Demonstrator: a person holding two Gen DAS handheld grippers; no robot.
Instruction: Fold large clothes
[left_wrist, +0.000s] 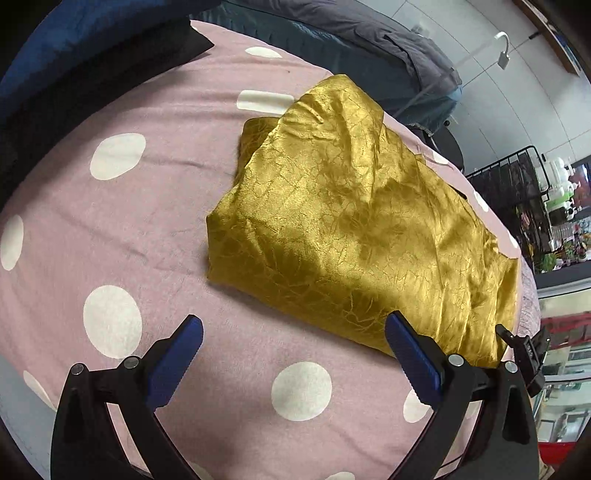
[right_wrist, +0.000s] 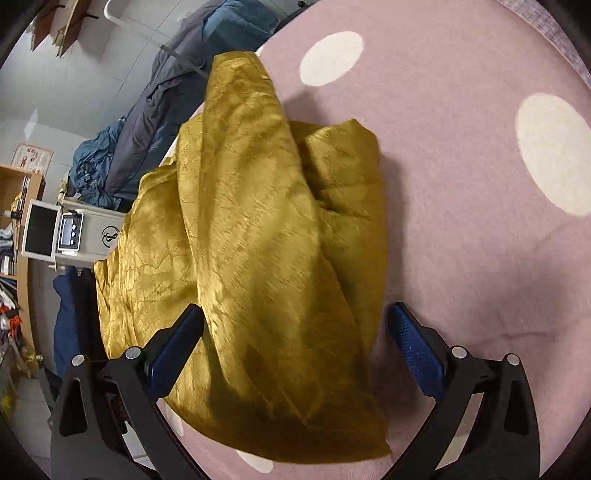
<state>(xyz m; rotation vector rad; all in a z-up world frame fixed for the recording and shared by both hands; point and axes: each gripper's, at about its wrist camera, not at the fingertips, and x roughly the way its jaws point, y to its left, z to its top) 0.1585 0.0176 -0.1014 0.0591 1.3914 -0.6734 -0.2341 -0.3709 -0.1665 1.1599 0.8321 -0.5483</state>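
The left gripper (left_wrist: 293, 354) hangs with its blue-padded jaws spread wide and nothing between them, over the pink blanket with white polka dots (left_wrist: 110, 229). The shiny, crinkle-textured mustard-gold garment (left_wrist: 354, 229) lies partly folded from the middle of the left wrist view out toward 3 o'clock, its near edge just beside the pad at 5 o'clock.

In the right wrist view the right gripper (right_wrist: 295, 350) is also spread apart, straddling a loose upper fold of the same gold cloth (right_wrist: 266, 229); the pictures do not show the pads touching it. That fold runs from 6 o'clock up to 11 o'clock, with a bunched lump at 1 o'clock.

The fabric looks slick, so a shallow pinch may slide off. Closing here could catch several layers or the blanket beneath, dragging the stack askew. The far side overhangs the bed edge around 9 o'clock and might slip down.
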